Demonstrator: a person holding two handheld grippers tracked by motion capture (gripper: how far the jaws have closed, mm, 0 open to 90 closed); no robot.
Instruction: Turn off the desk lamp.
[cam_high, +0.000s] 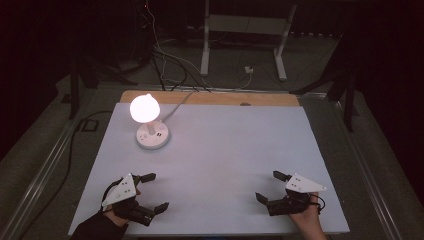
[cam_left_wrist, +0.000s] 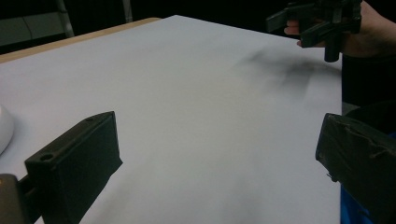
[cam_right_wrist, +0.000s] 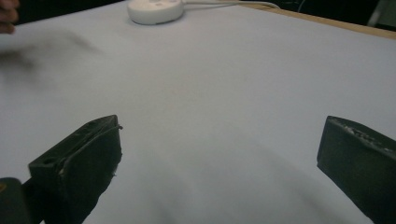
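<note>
A small white lamp (cam_high: 148, 122) with a glowing round shade stands on a round white base (cam_high: 152, 136) at the back left of the white tabletop (cam_high: 220, 150); its base (cam_right_wrist: 154, 10) also appears at the top of the right gripper view. My left gripper (cam_high: 154, 191) rests near the front left edge, jaws wide apart and empty (cam_left_wrist: 219, 149). My right gripper (cam_high: 268, 186) sits near the front right edge, also open with nothing between its jaws (cam_right_wrist: 219, 149). In the left gripper view the right gripper (cam_left_wrist: 317, 21) shows far off, held by a hand.
A white cable (cam_high: 177, 105) runs from the lamp base off the table's back edge. A wooden strip (cam_high: 210, 97) borders the far edge. Beyond stand a white frame's legs (cam_high: 205, 45) and loose cables on a dark floor.
</note>
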